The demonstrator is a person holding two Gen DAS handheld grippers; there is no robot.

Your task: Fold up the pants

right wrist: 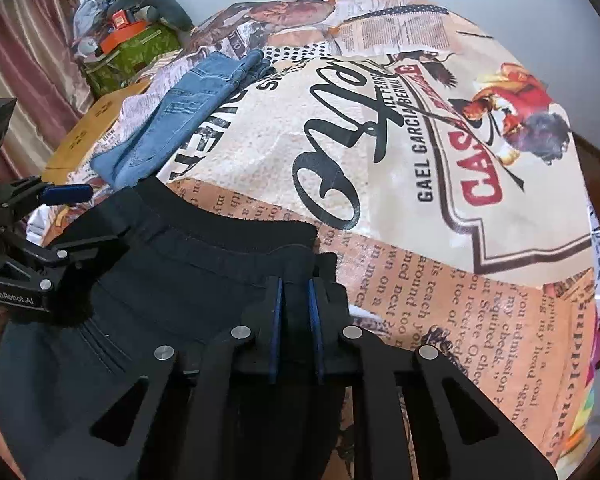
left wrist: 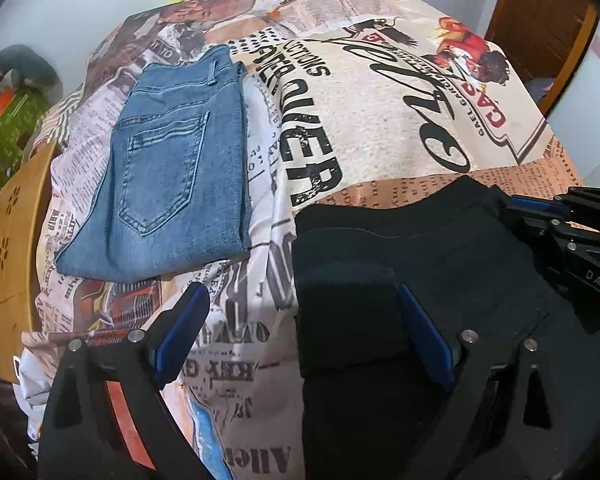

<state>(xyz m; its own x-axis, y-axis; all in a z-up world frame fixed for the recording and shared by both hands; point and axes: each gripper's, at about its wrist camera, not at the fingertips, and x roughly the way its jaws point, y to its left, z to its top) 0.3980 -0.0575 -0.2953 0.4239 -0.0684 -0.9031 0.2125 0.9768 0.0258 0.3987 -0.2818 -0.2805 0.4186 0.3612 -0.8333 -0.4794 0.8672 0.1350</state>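
The right gripper's (right wrist: 296, 296) fingers are pinching the black pants' (right wrist: 204, 264) waistband corner on the printed bedspread (right wrist: 420, 280) — the left gripper (left wrist: 300, 332), spread wide, is straddling the opposite corner, legs trailing back toward the person.

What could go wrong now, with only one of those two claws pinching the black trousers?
The right gripper is shut on the black fabric trousers only at the waistband corner, so the cloth may slip out. The left gripper stands open over the other edge; lifting now would drag them lopsided, perhaps toward the folded blue denim jeans.
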